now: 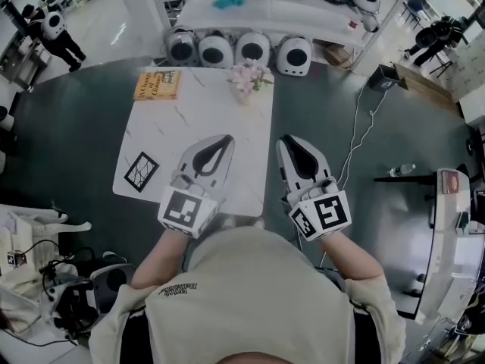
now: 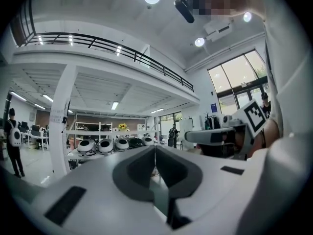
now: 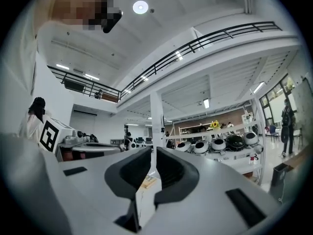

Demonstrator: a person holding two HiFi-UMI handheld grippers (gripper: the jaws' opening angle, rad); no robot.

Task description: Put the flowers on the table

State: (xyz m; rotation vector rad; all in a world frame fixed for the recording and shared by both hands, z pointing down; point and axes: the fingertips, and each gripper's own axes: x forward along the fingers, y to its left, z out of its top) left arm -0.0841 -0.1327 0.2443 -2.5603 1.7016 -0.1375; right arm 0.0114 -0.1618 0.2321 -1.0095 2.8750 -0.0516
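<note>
A small bunch of pale pink flowers [image 1: 248, 78] stands at the far edge of the white marble-look table [image 1: 189, 127]. Both grippers hover over the table's near end, close to the person's body and well short of the flowers. My left gripper [image 1: 227, 138] [image 2: 155, 148] is shut, jaws meeting along a thin seam with nothing between them. The right gripper [image 1: 284, 139] [image 3: 152, 151] is shut and empty too, just off the table's right edge. Both gripper views look level across the hall, and the pink flowers do not show in them.
An orange book [image 1: 158, 85] lies at the table's far left corner and a black patterned tile [image 1: 142, 171] near its left edge. Several white domed units [image 1: 239, 50] line the floor behind the table under a shelf. A cable [image 1: 364, 127] runs across the dark floor on the right.
</note>
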